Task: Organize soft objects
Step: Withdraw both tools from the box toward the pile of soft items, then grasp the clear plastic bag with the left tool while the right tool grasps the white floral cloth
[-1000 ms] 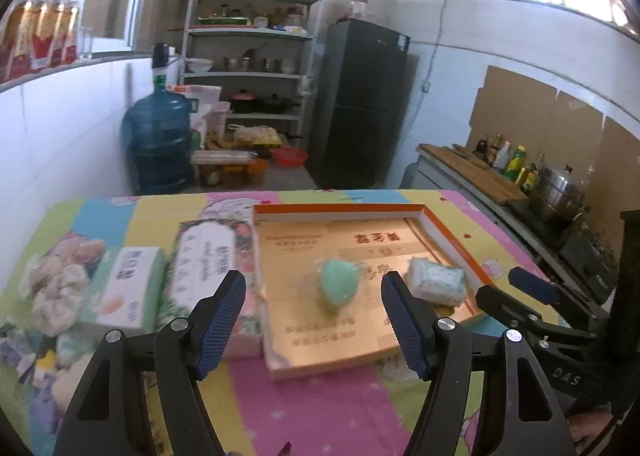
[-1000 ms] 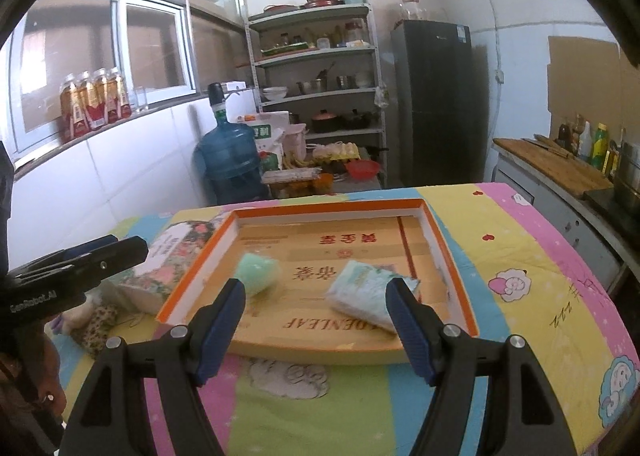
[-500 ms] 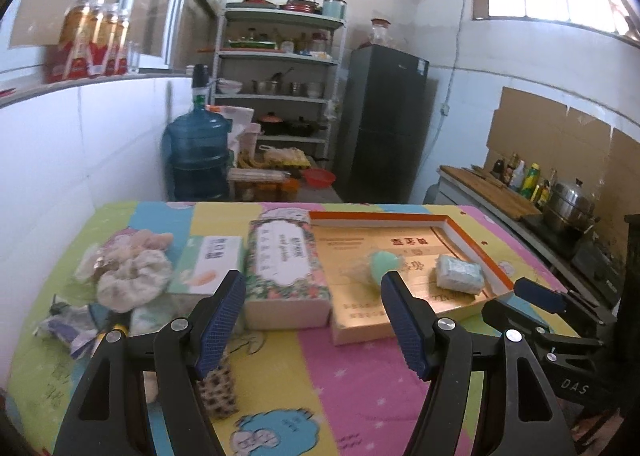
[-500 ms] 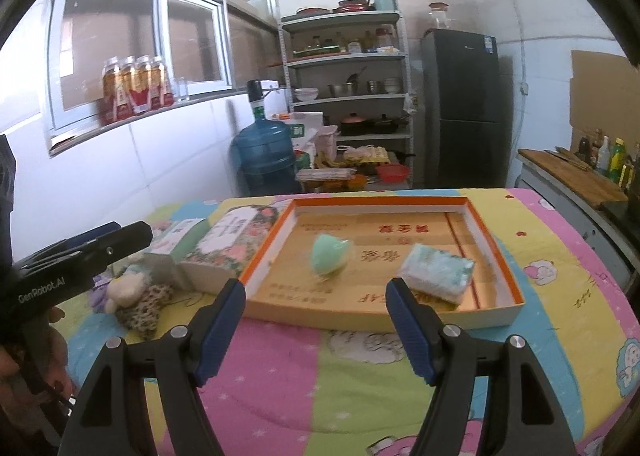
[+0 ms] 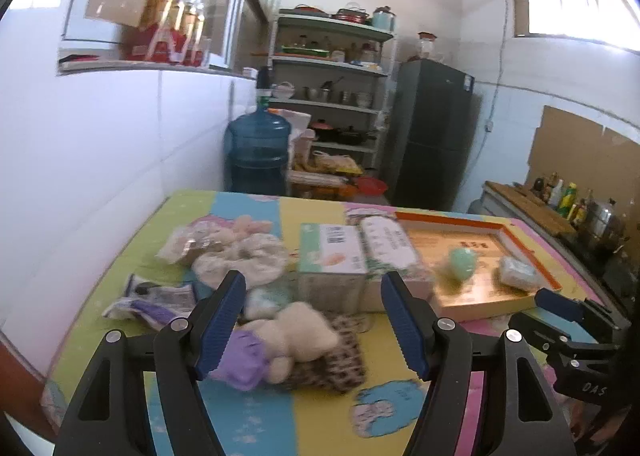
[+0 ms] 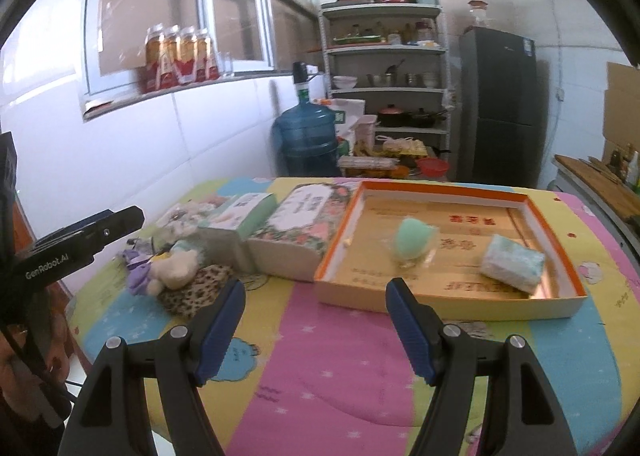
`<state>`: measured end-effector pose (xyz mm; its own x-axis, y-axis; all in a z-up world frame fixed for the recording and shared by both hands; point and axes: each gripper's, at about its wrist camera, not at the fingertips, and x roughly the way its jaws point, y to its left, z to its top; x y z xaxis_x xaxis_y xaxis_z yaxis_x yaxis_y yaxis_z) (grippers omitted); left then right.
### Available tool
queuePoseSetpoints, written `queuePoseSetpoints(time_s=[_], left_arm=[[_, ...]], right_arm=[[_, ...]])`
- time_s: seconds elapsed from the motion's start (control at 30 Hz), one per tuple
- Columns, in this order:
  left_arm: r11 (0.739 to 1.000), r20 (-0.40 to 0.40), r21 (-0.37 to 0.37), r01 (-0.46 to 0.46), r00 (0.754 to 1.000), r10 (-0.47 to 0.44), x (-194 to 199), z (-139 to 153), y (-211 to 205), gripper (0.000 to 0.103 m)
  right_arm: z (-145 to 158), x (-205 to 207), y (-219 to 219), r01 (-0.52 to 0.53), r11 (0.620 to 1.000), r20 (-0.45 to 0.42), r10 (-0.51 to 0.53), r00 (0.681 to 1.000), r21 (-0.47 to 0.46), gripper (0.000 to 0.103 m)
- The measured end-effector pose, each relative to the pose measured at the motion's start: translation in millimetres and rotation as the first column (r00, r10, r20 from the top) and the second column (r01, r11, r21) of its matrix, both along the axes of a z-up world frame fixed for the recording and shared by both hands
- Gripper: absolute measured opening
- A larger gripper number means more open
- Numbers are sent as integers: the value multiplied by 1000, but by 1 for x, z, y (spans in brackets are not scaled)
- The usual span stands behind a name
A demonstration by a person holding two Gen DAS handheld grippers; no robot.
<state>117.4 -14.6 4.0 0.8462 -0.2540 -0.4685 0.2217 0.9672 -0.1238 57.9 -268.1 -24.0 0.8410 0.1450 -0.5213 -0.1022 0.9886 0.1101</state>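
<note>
On the pastel tablecloth in a white-tiled kitchen, both hand-held grippers apart, empty.

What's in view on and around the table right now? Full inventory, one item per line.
Tray: 1, orange rim, right part of table.
Green sponge: 1, mint, in tray, left of middle.
Tissue pack: 1, pale blue-white, in tray, right side.
Floral tissue box: 1, white with flower print, against tray's left wall.
Green box: 1, mint and white, left of floral tissue box.
Plush toy: 1, cream with purple, on a leopard-print cloth, near edge.
Scrunchies: a pale heap, count unclear, far left.
Water jug: 1, blue, behind table.
Fridge: 1, dark, back wall.
Left gripper: open, over plush toy.
Right gripper: open, empty, before tray.
</note>
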Motion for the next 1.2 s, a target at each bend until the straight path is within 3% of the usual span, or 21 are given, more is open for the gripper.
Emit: queuePoseSetpoints(time_s=[0.4, 0.7, 1.2], left_arm=[[996, -25, -35, -88, 996, 87, 15, -16, 65, 72], [984, -57, -25, -174, 983, 172, 49, -23, 106, 72], [985, -143, -36, -168, 977, 161, 128, -25, 138, 72]], right_arm=[[-6, 29, 66, -129, 991, -28, 129, 991, -17, 73], [-9, 72, 122, -269, 963, -83, 268, 960, -3, 73], [-5, 164, 185, -385, 923, -185, 375, 908, -18, 73]])
